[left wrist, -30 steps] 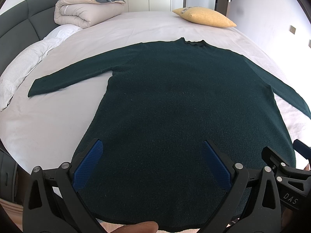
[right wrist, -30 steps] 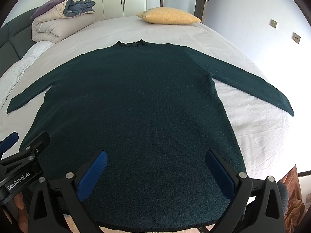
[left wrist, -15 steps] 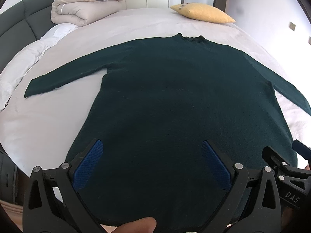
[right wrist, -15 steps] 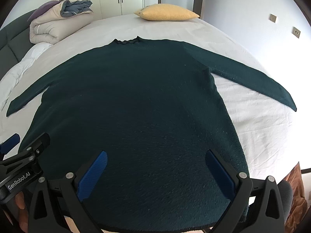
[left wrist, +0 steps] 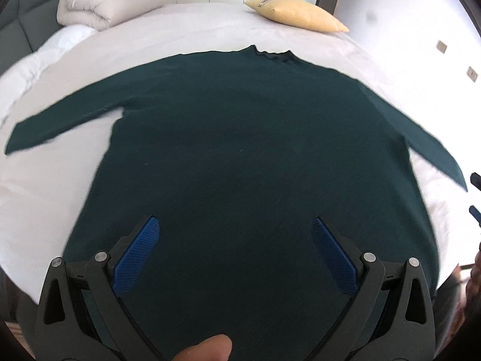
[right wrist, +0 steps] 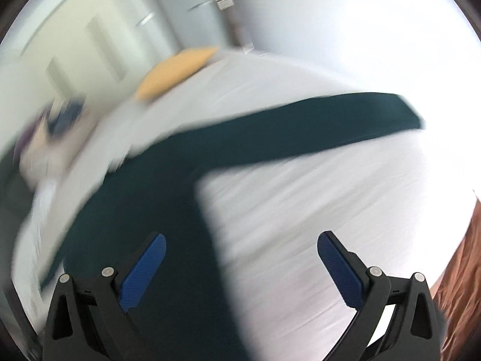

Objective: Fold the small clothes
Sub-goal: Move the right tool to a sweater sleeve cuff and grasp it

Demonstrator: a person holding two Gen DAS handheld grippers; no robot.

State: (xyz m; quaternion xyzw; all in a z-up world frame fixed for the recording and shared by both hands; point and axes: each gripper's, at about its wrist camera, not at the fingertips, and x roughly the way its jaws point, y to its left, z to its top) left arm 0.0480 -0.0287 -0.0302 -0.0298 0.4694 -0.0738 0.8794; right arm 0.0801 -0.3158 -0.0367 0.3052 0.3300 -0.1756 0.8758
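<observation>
A dark green knit sweater (left wrist: pixel 255 162) lies flat on the white-sheeted bed (left wrist: pixel 186 30). The left claw (left wrist: pixel 234 234) and the right claw (right wrist: pixel 240 255) both hang released above it, grasping nothing

no readable text, label or number anywhere (the right wrist view is blurred).

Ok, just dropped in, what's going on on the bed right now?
A person holds a two-finger gripper in each hand over a dark green sweater spread flat on the white bed, sleeves out, nothing folded yet. The left gripper hangs open above the sweater's lower body. The right gripper, also open, points toward the right sleeve; its view is blurred. Neither grips anything.
</observation>
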